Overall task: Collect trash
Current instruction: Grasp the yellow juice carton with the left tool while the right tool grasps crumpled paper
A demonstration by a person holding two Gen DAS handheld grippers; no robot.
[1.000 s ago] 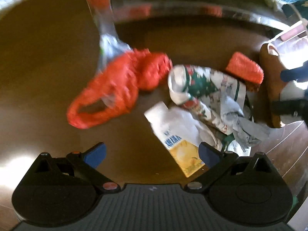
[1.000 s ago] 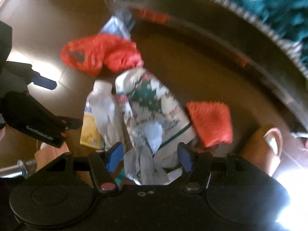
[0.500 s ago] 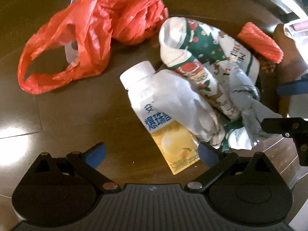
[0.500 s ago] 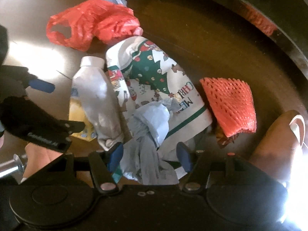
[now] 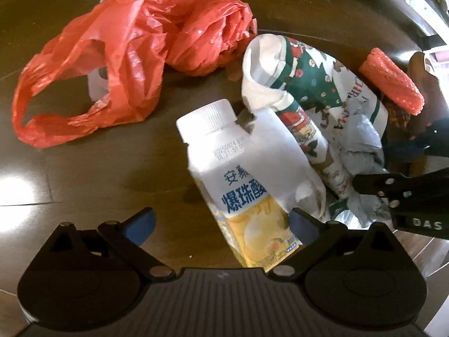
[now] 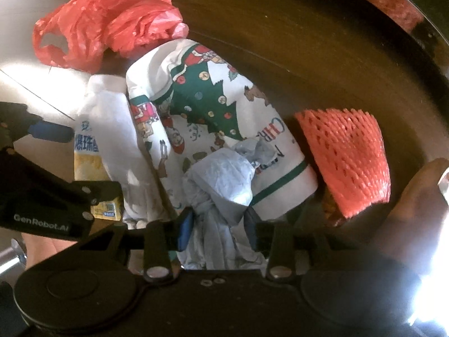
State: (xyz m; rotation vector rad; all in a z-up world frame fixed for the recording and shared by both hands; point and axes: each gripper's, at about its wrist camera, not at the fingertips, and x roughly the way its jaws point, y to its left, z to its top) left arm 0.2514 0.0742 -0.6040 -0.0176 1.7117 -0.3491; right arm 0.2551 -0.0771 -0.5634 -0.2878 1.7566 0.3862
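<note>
The desk (image 5: 322, 8) is dark brown, glossy wood with thin seam lines across its top. Bright light glares on it at the left. A shiny metal rim (image 6: 421, 19) curves along its far edge.

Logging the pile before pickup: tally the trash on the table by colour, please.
Red/orange: 2 - plastic bag, foam fruit net
White-and-yellow: 1 - drink bottle
White with green Christmas print: 1 - paper bag
Grey: 1 - crumpled tissue
Total: 5
</note>
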